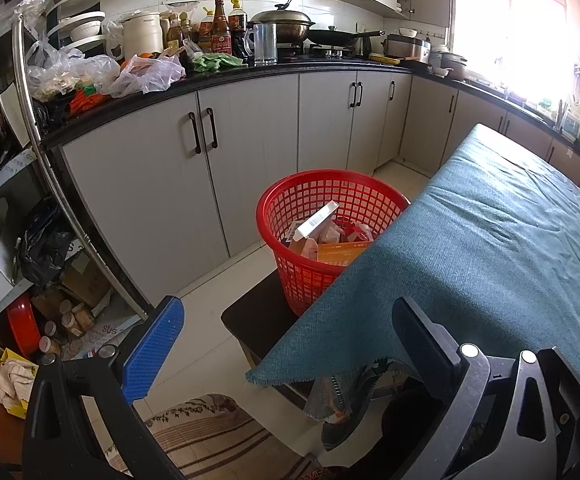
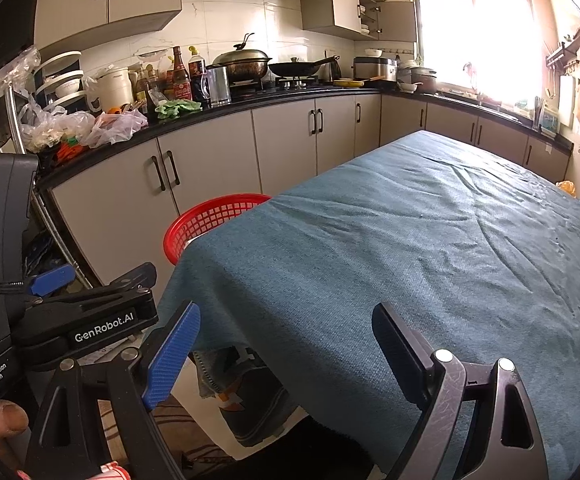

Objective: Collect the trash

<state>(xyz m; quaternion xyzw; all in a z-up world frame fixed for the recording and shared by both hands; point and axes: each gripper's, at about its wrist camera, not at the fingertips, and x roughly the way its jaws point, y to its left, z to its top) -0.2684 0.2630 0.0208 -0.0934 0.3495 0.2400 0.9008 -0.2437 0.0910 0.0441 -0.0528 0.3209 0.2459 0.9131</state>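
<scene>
A red mesh basket point(image 1: 330, 200) stands on a dark stool point(image 1: 249, 316) beside the table; it holds cardboard boxes and packets point(image 1: 322, 236). In the right wrist view only the basket's rim point(image 2: 205, 220) shows past the table edge. My left gripper point(image 1: 285, 344) is open, its blue pad point(image 1: 153, 352) and black finger wide apart, nothing between them, hovering near the table's corner short of the basket. My right gripper point(image 2: 285, 352) is open too, empty, held over the near edge of the teal tablecloth point(image 2: 410, 248). The left gripper's body point(image 2: 89, 320) sits to its left.
The teal cloth point(image 1: 510, 240) drapes the table, corner hanging down. Grey cabinets point(image 1: 209, 168) and a cluttered black counter point(image 1: 249, 68) run behind. A fridge handle point(image 1: 45, 160) and floor clutter point(image 1: 49, 300) lie left. A striped mat point(image 1: 209, 436) is below.
</scene>
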